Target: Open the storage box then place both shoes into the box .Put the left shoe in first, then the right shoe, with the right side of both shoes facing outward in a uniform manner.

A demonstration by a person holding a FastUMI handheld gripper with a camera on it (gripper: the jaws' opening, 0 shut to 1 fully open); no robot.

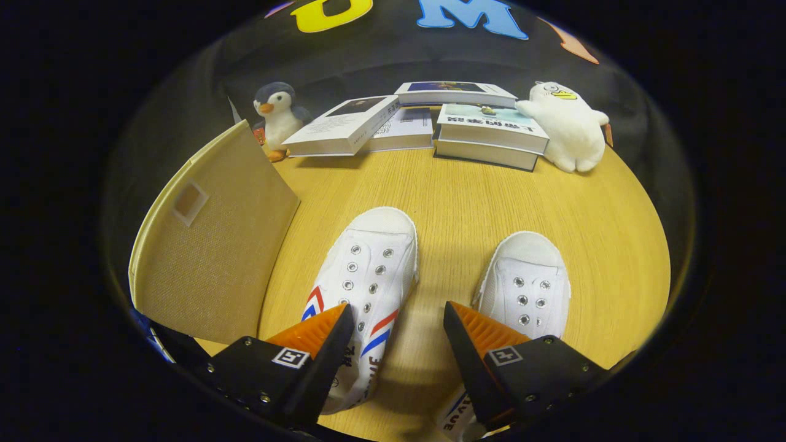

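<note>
The left shoe point(368, 270) lies on the wooden surface point(479, 202) with its toe pointing far, its near part under the left finger of the gripper point(398, 334); the right shoe point(527, 285) sits just right of it, apart. The storage box point(215, 245) stands at the left with its lid raised, so opening looks done. The gripper is spread wide and holds nothing. The step in hand appears to be taking the left shoe: the fingers need to shift left and straddle it. Books point(491, 132) and two plush toys point(279, 116) lie far behind.
</note>
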